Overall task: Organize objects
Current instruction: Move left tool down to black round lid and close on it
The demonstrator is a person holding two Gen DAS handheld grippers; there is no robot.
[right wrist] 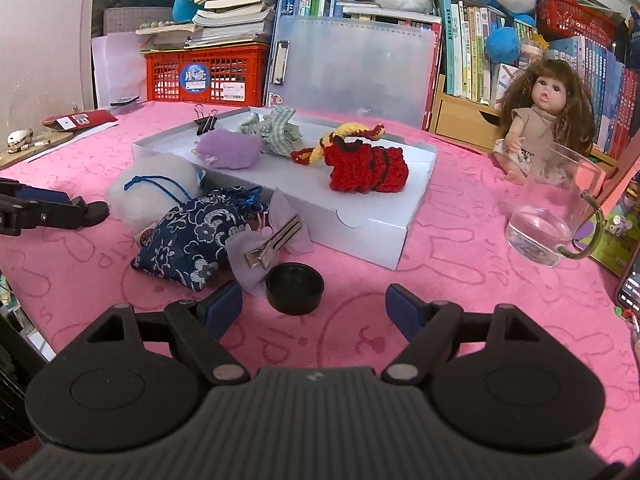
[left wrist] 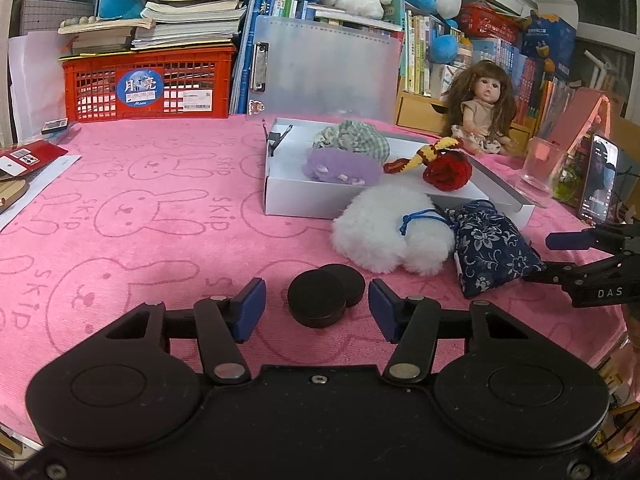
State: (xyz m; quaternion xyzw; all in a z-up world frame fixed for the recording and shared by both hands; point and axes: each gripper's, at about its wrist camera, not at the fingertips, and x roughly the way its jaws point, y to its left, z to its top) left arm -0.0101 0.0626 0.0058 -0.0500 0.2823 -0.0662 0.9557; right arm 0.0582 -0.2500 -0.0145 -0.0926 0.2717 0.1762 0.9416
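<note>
Two black round discs [left wrist: 320, 302] lie overlapping on the pink towel [left wrist: 140, 216], between the blue pads of my left gripper [left wrist: 317, 308]; a gap shows on each side, so it is open. My right gripper [right wrist: 315, 306] stands open just behind a black cap [right wrist: 295, 288]. Beyond the cap lie a lilac cloth with a metal hair clip [right wrist: 272, 244], a navy floral pouch [right wrist: 192, 236] and a white fluffy puff [right wrist: 156, 188]. The white box [right wrist: 360, 224] holds a red crochet piece [right wrist: 366, 170], a purple plush [right wrist: 228, 148] and a checked cloth [right wrist: 280, 130].
A glass mug [right wrist: 556, 216] and a doll [right wrist: 540, 116] stand at the right, with a phone [left wrist: 598, 178] propped nearby. A red crate [left wrist: 148, 80], a clear clipboard [left wrist: 324, 64], books and plush toys line the back. Cards and papers [left wrist: 24, 160] lie at the left edge.
</note>
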